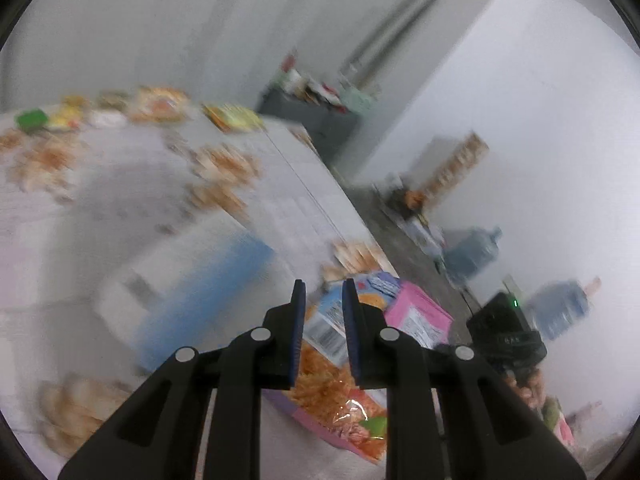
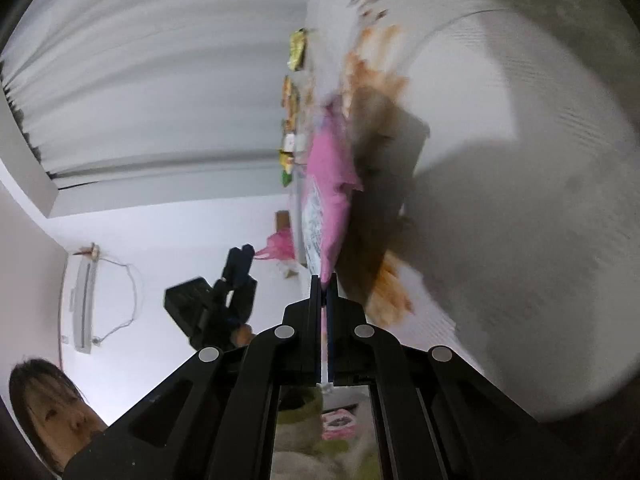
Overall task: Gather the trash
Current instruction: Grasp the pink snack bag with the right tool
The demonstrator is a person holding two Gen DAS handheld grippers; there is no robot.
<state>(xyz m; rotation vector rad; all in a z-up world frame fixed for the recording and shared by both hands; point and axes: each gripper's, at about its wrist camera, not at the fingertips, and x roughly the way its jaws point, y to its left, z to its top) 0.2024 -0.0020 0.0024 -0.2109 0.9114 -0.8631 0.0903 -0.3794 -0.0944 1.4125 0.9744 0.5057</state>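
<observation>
My right hand-held gripper pinches a pink snack packet; my left hand-held gripper stands narrowly parted, empty, above the patterned tabletop. White walls; far wrappers blurred.

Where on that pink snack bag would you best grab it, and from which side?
By a thin flat edge, coming in edge-on from the table's near side. The pink snack bag is a flat, limp packet, so only its rim fits between narrow jaws. The right gripper is already shut on its near corner that way.
</observation>
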